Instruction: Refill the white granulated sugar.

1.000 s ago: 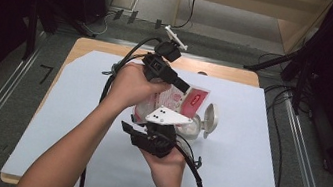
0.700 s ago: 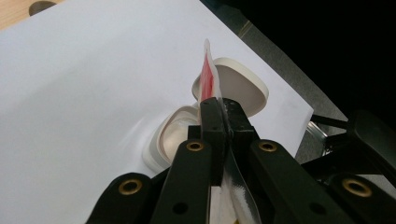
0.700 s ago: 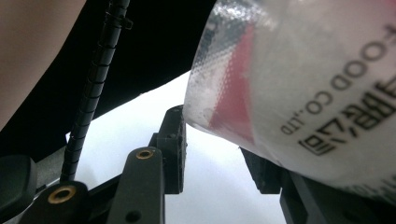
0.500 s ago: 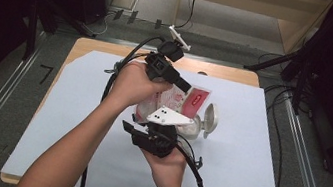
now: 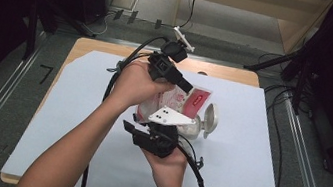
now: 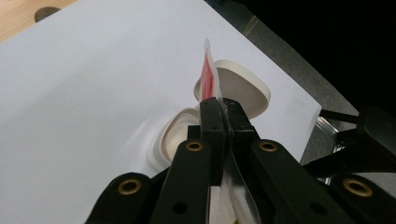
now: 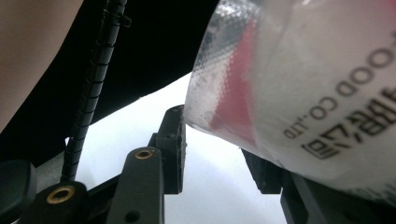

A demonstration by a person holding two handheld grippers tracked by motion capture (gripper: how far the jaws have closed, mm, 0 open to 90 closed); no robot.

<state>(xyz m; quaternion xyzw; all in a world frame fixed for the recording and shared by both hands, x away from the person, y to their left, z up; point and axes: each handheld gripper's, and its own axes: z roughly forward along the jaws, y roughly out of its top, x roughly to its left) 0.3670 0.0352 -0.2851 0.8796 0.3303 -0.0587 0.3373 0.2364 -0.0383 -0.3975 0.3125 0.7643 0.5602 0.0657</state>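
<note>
The left hand-held gripper (image 5: 187, 84) is clenched on the thin top edge of a red-and-white plastic pouch (image 5: 188, 102). In the left gripper view its 2 black jaws are pressed together on the flat seam of the pouch (image 6: 208, 74), which stands edge-on straight above them.

The right hand-held gripper (image 5: 161, 128) sits below and nearer the person, its grey 3-cornered plate on top. In the right gripper view the pouch (image 7: 303, 84) bulges in from the upper right with printed lettering on it — its lower corner lies between the 2 jaws, touching the left one, while the right jaw is mostly hidden behind the bag. Whether the pads actually press on it I cannot tell.

Just beyond both grippers a white flip-top container (image 5: 202, 124) rests on the white sheet covering the surface (image 5: 242, 176), with its round lid (image 5: 211, 118) hinged open. In the left gripper view the container (image 6: 170, 137) lies directly under the pouch — its lid (image 6: 243, 88) tilted up behind it.
</note>
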